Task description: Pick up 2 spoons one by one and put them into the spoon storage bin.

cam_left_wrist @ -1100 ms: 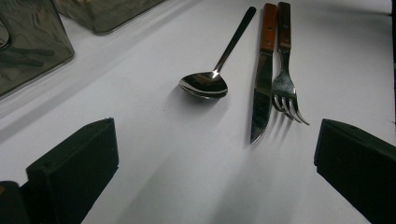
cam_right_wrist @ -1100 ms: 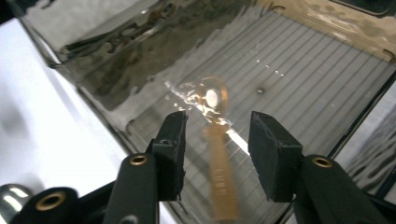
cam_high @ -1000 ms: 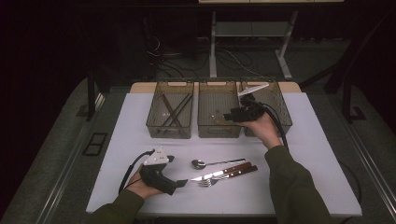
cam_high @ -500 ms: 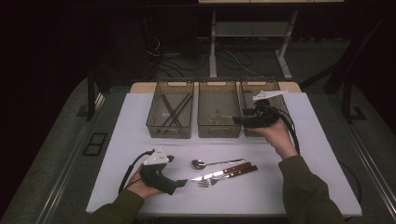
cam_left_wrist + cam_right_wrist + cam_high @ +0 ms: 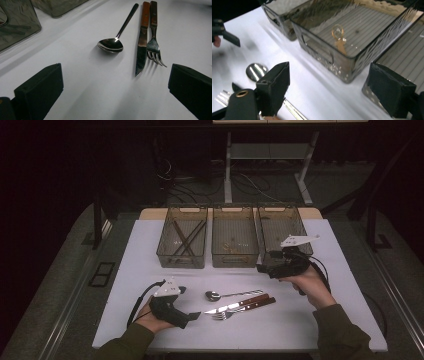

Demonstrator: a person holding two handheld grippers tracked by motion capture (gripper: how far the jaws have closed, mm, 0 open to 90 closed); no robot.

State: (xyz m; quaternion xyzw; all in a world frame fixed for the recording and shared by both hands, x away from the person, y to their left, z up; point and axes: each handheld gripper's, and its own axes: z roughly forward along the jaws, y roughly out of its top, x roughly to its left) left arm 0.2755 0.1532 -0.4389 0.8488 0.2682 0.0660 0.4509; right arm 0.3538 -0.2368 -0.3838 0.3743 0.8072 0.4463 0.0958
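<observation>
While the right gripper (image 5: 266,266) is held wide open and empty just in front of the bins (image 5: 235,244), its jaws having just been opening, the spoon (image 5: 111,44), knife (image 5: 142,47) and fork (image 5: 153,46) are left near the open, empty left gripper (image 5: 196,316); since knife and fork lie touching, both could be dragged together if one is pinched carelessly
</observation>
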